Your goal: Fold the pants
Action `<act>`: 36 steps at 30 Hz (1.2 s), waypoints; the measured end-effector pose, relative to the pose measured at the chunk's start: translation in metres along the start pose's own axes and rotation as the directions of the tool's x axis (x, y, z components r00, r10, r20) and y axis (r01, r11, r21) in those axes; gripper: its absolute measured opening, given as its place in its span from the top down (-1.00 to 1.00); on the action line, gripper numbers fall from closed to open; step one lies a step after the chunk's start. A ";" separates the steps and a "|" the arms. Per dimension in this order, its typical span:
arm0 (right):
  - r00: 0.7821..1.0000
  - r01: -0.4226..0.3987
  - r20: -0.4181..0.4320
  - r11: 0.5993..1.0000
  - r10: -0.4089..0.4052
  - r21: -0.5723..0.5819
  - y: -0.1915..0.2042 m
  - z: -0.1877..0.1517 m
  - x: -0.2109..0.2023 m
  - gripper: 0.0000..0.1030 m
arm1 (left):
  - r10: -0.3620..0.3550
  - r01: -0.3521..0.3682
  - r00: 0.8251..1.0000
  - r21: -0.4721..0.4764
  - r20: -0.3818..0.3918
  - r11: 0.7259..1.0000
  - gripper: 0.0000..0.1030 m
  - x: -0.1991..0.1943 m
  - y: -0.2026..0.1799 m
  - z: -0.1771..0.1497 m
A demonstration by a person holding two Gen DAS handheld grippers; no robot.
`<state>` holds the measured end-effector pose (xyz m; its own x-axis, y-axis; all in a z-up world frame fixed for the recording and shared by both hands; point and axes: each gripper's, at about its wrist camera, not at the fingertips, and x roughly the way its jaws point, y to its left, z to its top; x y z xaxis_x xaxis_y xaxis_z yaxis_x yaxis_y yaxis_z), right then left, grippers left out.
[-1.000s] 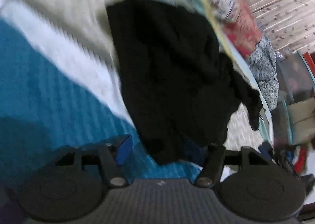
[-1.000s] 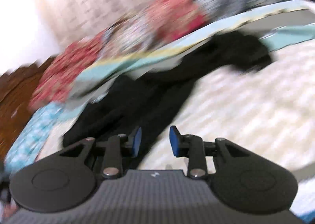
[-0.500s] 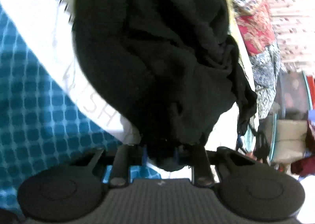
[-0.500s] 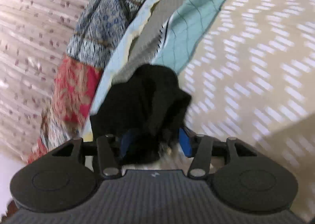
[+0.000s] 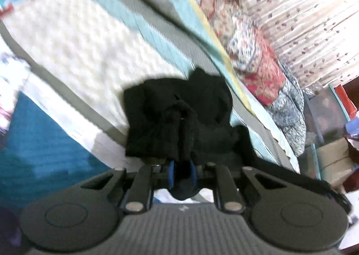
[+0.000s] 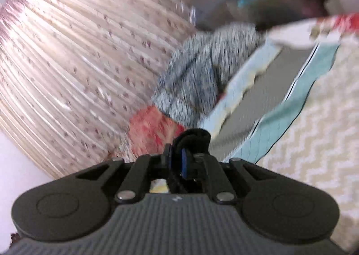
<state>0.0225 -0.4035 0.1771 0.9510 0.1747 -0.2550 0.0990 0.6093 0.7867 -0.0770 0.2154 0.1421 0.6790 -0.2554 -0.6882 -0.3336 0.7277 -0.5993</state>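
motion blur smears the bedding (image 5: 74, 37) and curtain (image 6: 67, 57).

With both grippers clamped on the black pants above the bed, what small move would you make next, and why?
Probably draw the two grippers apart to stretch the fabric flat. The left gripper and right gripper have just closed, each pinching black pants, which hang bunched in a heap over the bed. Spreading them should show the shape before any fold.

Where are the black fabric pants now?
The black fabric pants are clamped in both grippers, left gripper and right gripper, bunched over the white patterned bedspread.
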 end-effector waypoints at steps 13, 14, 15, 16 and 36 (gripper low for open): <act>0.841 0.526 0.128 0.850 -0.525 0.028 -0.095 -0.007 -0.047 -0.11 | 0.216 -0.212 0.970 0.046 -0.108 0.976 0.65 0.001 0.058 -0.046; 0.843 0.525 0.131 0.851 -0.522 0.018 -0.105 -0.011 -0.057 -0.11 | 0.217 -0.214 0.969 0.035 -0.120 0.976 0.58 0.003 0.060 -0.052; 0.845 0.523 0.134 0.852 -0.518 -0.001 -0.111 -0.014 -0.069 -0.11 | 0.215 -0.214 0.967 0.023 -0.134 0.977 0.50 0.004 0.063 -0.057; 0.849 0.519 0.132 0.854 -0.511 -0.031 -0.113 -0.020 -0.082 -0.11 | 0.216 -0.217 0.965 0.008 -0.147 0.976 0.38 0.005 0.065 -0.058; 0.955 0.285 -0.115 0.951 -0.272 0.118 -0.157 -0.025 -0.074 0.87 | 0.148 -0.137 0.987 0.149 -0.068 0.979 0.28 -0.014 -0.029 -0.064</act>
<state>-0.0707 -0.4929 0.0586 0.8480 0.0905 -0.5223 0.3997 0.5378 0.7423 -0.1188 0.1573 0.1429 0.5761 -0.1874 -0.7956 -0.3222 0.8424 -0.4318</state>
